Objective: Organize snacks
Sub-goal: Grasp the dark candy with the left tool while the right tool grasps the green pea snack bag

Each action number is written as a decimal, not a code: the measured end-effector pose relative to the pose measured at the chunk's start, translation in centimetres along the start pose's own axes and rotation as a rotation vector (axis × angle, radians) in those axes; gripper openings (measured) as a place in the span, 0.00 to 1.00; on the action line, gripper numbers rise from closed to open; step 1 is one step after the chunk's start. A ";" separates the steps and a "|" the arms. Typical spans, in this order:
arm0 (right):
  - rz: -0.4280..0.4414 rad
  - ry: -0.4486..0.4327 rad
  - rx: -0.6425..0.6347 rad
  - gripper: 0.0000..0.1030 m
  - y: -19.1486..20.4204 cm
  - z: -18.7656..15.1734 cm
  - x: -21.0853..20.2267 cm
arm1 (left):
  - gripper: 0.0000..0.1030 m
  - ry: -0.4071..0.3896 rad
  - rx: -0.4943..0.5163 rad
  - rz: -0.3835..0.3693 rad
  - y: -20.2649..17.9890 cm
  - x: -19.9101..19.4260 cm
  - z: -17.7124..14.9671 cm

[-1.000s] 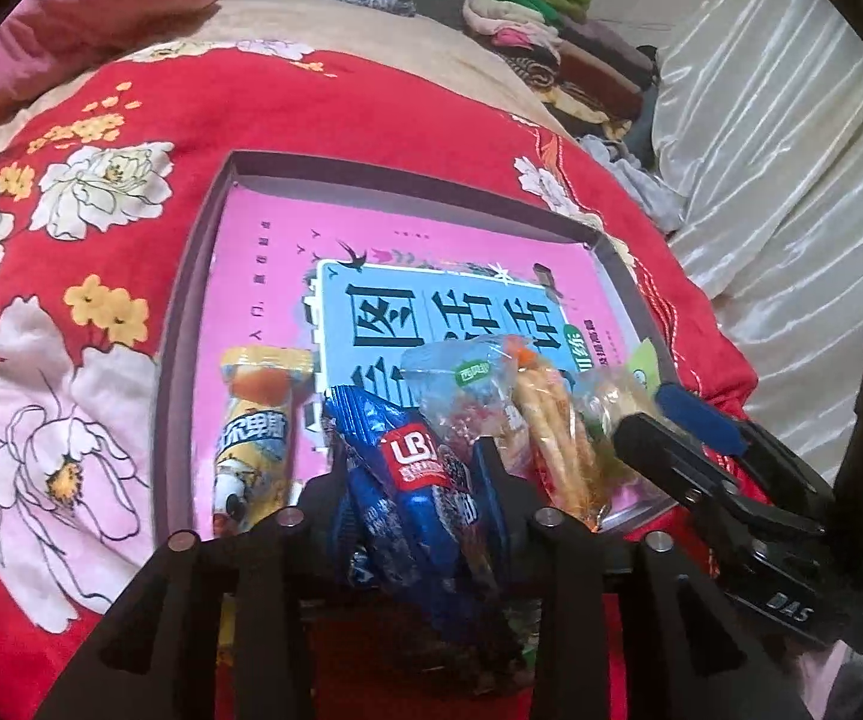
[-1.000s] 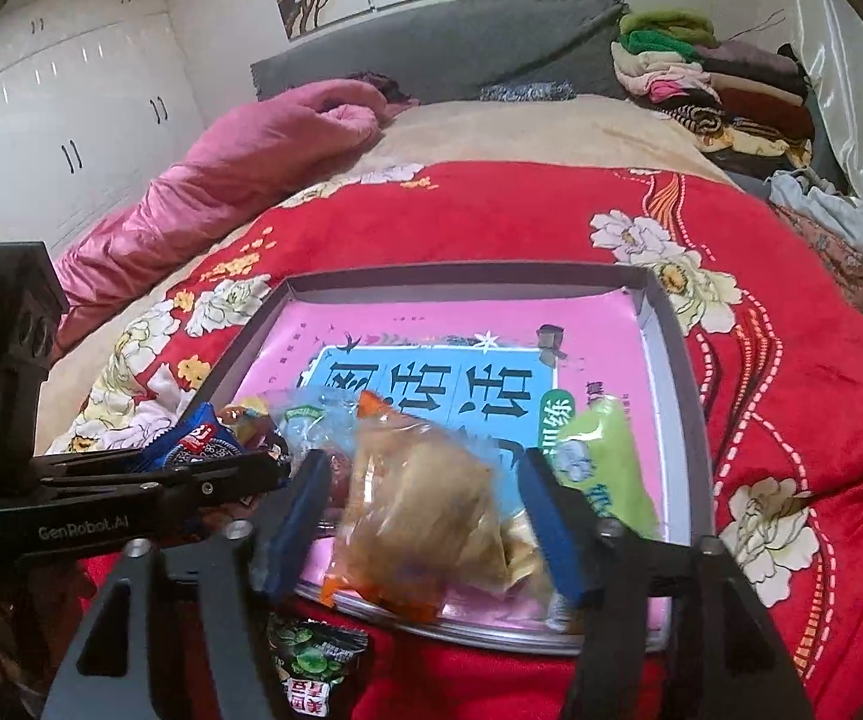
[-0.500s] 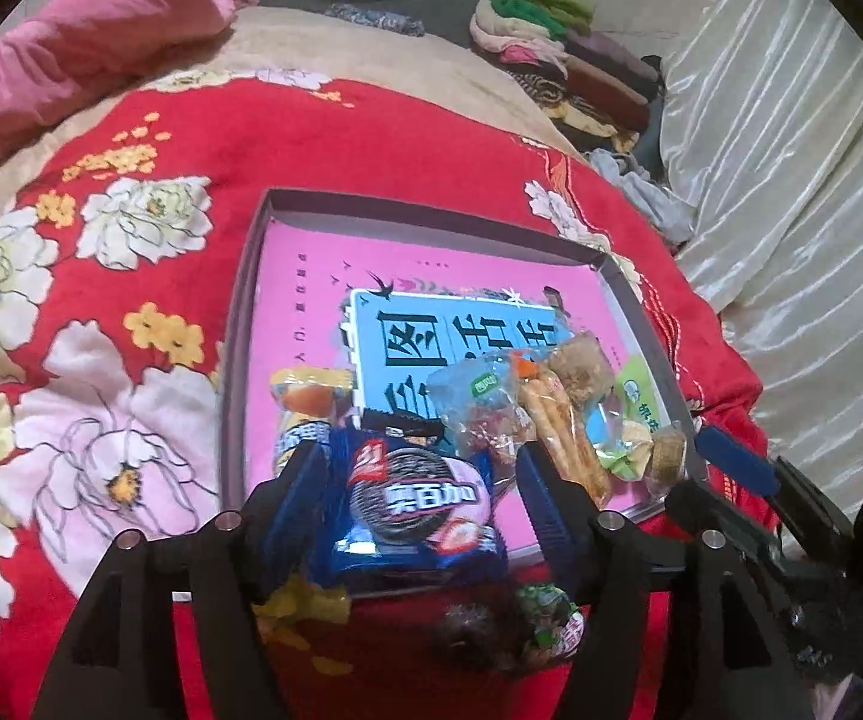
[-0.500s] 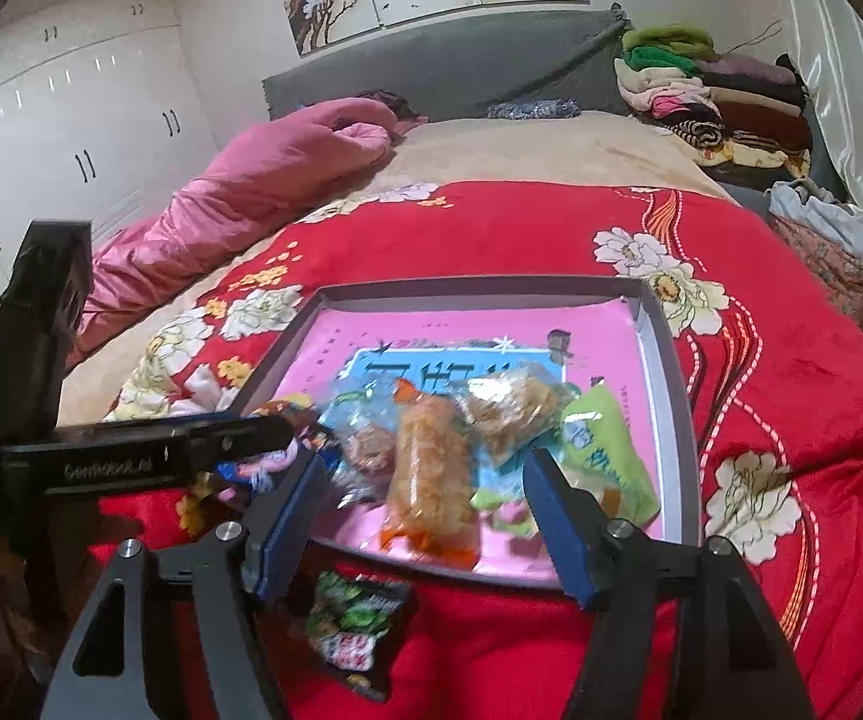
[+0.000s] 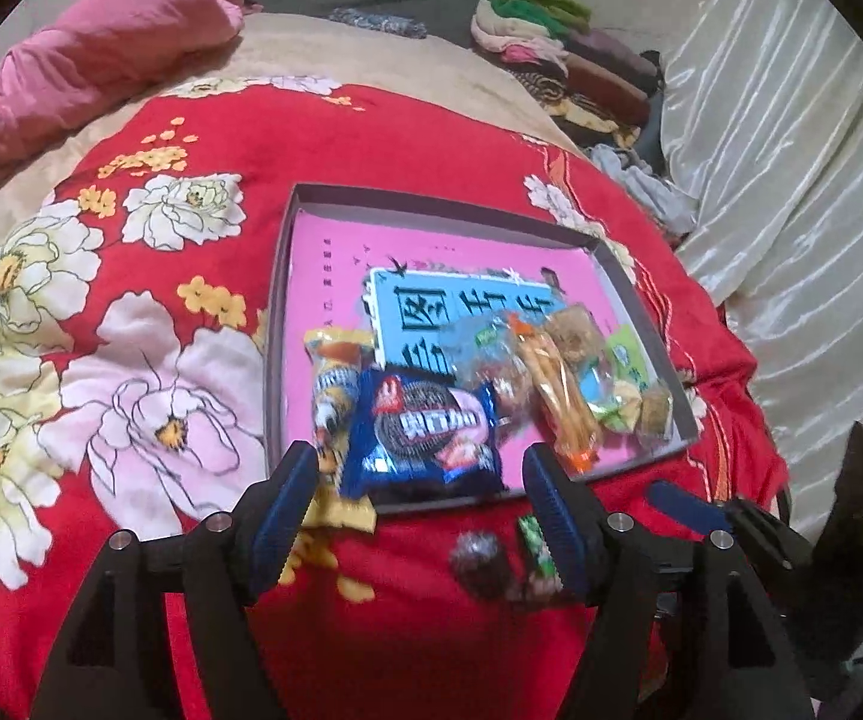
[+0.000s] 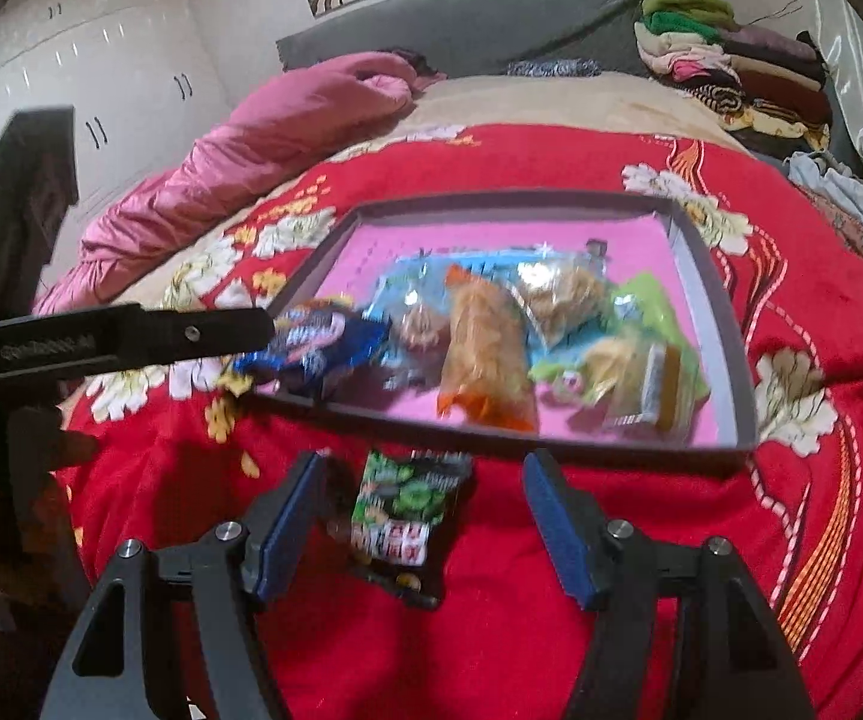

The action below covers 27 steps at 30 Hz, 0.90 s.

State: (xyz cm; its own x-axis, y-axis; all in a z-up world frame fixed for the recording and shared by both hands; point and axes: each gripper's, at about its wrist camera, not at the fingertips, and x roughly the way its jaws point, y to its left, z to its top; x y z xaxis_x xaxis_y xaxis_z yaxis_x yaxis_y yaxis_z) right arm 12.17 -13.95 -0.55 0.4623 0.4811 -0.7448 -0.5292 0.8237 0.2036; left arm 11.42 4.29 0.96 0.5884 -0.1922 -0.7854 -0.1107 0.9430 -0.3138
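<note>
A grey tray [image 5: 278,324] with a pink floor lies on the red flowered blanket and holds several snack packets. A blue cookie packet [image 5: 425,426] rests flat at its near edge, just ahead of my left gripper [image 5: 419,498]. The jaws are opening, with the pads clear of the packet. Beside it lie a yellow tube snack [image 5: 335,384] and an orange packet [image 5: 557,396]. My right gripper [image 6: 425,516] stands open over the blanket short of the tray [image 6: 743,360]. A green and black packet [image 6: 407,510] lies loose between its fingers. The left gripper's black finger [image 6: 131,336] reaches in from the left.
A dark wrapped sweet [image 5: 479,552] and a small green packet [image 5: 536,546] lie on the blanket before the tray. A pink quilt [image 6: 263,138] is bunched at far left, folded clothes [image 6: 731,60] are stacked at far right, and a pale curtain [image 5: 791,180] hangs on the right.
The left gripper has opened and let go of the blue cookie packet, which now lies in the tray. Both grippers have drawn back from the tray; the orange packet stays inside it.
</note>
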 end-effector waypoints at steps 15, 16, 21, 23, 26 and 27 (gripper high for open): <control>-0.023 0.081 0.020 0.66 0.8 -2.2 3.5 | 0.70 0.104 0.042 0.028 -1.4 1.0 -4.3; -0.027 0.082 0.021 0.66 0.7 -2.3 3.6 | 0.70 0.107 0.044 0.033 -1.5 1.1 -4.3; -0.045 0.074 0.006 0.62 0.5 -2.5 4.1 | 0.70 0.121 0.061 0.045 -1.7 1.8 -4.7; -0.050 0.070 -0.011 0.62 0.5 -2.5 4.1 | 0.70 0.129 0.069 0.054 -1.8 2.2 -4.9; -0.066 0.063 -0.038 0.58 0.6 -2.6 3.9 | 0.70 0.142 0.073 0.059 -1.9 2.8 -5.1; -0.071 0.062 -0.047 0.57 0.7 -2.6 3.9 | 0.70 0.146 0.073 0.059 -1.9 3.0 -5.1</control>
State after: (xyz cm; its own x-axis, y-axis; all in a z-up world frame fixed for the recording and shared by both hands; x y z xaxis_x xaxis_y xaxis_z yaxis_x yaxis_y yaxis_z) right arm 11.76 -12.33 -4.95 0.4555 0.4014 -0.7946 -0.5302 0.8393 0.1201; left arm 9.28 0.56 -3.57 0.4590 -0.1681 -0.8724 -0.0804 0.9700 -0.2292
